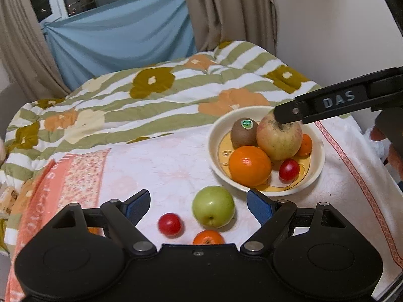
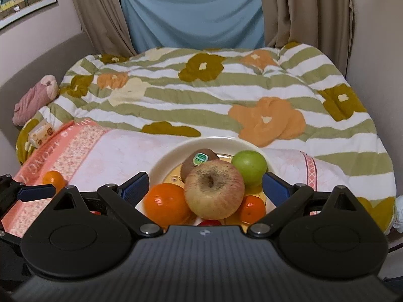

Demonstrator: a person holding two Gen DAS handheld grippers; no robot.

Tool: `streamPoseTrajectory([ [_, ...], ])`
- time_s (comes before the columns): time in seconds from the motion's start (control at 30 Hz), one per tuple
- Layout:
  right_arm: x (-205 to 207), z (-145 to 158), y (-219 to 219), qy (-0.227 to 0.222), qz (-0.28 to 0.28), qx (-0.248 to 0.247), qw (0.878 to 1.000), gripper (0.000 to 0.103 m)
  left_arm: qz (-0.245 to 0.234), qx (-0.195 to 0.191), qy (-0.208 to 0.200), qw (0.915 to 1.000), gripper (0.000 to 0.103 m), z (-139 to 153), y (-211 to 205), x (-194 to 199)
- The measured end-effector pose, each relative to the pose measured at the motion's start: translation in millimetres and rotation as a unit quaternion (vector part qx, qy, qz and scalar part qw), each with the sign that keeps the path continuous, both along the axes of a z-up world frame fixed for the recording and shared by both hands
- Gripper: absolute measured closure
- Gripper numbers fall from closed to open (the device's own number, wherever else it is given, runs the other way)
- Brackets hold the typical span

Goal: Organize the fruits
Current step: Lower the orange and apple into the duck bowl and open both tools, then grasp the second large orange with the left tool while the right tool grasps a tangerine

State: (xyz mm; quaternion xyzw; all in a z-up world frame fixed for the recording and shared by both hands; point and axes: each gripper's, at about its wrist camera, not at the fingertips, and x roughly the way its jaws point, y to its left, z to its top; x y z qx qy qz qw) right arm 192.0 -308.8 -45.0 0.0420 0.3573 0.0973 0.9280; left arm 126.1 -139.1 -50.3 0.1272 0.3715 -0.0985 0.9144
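Sorting step: you are hovering the open left gripper (image 1: pixel 197 205) around the round green apple (image 1: pixel 213 209); the right gripper (image 2: pixel 204 187), also open, is over the cream ceramic bowl (image 1: pixel 317 161). Next: close gently.

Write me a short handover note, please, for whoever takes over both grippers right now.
Left gripper: open, low over the cloth, loose green apple between its fingers, not gripped.
Right gripper: open, empty, over the red apple in the bowl.
Done, in the bowl: red apple, kiwi, orange, bowl tangerine, bowl red fruit, second green apple.
Left, on the cloth: loose green apple, loose red fruit, near tangerine, far tangerine.
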Motion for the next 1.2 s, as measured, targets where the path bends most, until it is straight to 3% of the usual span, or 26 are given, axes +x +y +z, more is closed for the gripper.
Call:
streamPoseTrajectory([
  [0.3,-42.5,41.1,14.3,-0.029,-0.002,-0.004,1.0,0.0,0.03,-0.007,-0.025,0.9992,0.016,29.7,36.8,-36.4],
  [0.6,-76.3,60.9,39.0,-0.036,-0.02,0.008,0.999,0.0,0.047,-0.012,-0.038,0.9981,0.016,44.2,85.3,-60.1],
  [0.9,-90.4,61.5,76.9,-0.025,-0.049,0.003,0.998,0.0,0.042,-0.026,-0.03,0.9983,0.016,40.5,132.5,-57.9],
  [1.2,-99.1,36.7,122.6,0.004,-0.097,0.011,0.995,0.0,0.015,-0.018,-0.022,0.9995,0.016,20.0,177.3,-36.5],
])
